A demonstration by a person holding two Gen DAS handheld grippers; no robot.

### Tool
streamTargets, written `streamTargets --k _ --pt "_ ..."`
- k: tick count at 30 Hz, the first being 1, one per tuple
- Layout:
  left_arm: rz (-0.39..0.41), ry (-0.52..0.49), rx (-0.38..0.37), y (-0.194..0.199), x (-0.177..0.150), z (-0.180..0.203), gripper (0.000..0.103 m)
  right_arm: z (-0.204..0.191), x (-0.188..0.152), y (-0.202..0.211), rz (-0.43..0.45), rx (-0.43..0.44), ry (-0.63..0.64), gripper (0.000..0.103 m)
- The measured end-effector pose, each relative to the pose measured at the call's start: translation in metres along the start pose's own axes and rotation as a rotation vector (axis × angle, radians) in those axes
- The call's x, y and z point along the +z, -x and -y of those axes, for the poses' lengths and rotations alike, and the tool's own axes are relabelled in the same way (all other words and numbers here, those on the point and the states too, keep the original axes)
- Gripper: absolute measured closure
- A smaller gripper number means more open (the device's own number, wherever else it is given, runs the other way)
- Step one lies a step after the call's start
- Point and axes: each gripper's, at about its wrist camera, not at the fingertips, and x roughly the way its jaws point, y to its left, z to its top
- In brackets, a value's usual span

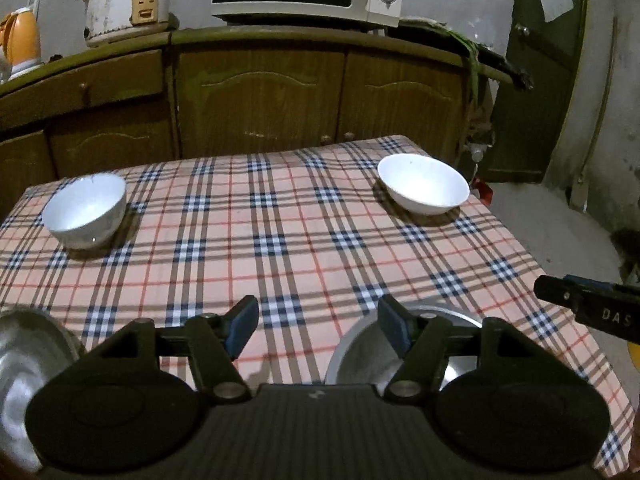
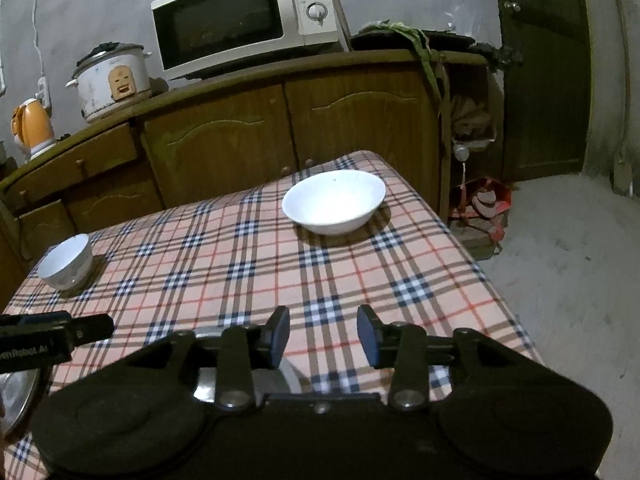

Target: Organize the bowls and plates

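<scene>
Both hovering over the plaid tabletop (image 1: 280, 220): left gripper (image 1: 318, 326) gaping wide, right gripper (image 2: 323, 336) narrower, nothing held. Small white bowl (image 1: 85, 210) far-left, wide white bowl (image 2: 334, 202) far-right, metal plates (image 1: 362, 356) right underneath.

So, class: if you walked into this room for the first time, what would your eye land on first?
Probably the plaid tablecloth, with two white bowls on it: a wide one at the far right corner and a smaller, deeper one at the far left. Behind them a microwave sits on the wooden cabinet, beside a worn rice cooker.
</scene>
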Motion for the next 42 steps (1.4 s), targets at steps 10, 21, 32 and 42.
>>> streamTargets --k 10,21,32,42 --pt "0.003 -0.022 -0.010 -0.015 0.023 0.003 0.034 0.005 0.018 -0.015 0.007 -0.012 0.006 0.055" --pt "0.000 -0.071 -0.012 -0.050 0.053 0.009 0.031 0.014 0.044 -0.048 0.013 -0.036 0.039 0.049" --pt "-0.035 -0.067 -0.075 -0.125 0.097 0.020 0.029 0.044 0.085 -0.115 -0.006 -0.054 -0.032 0.041" --pt "-0.059 -0.061 -0.113 -0.201 0.114 0.045 0.029 0.073 0.101 -0.187 -0.061 -0.064 -0.118 0.041"
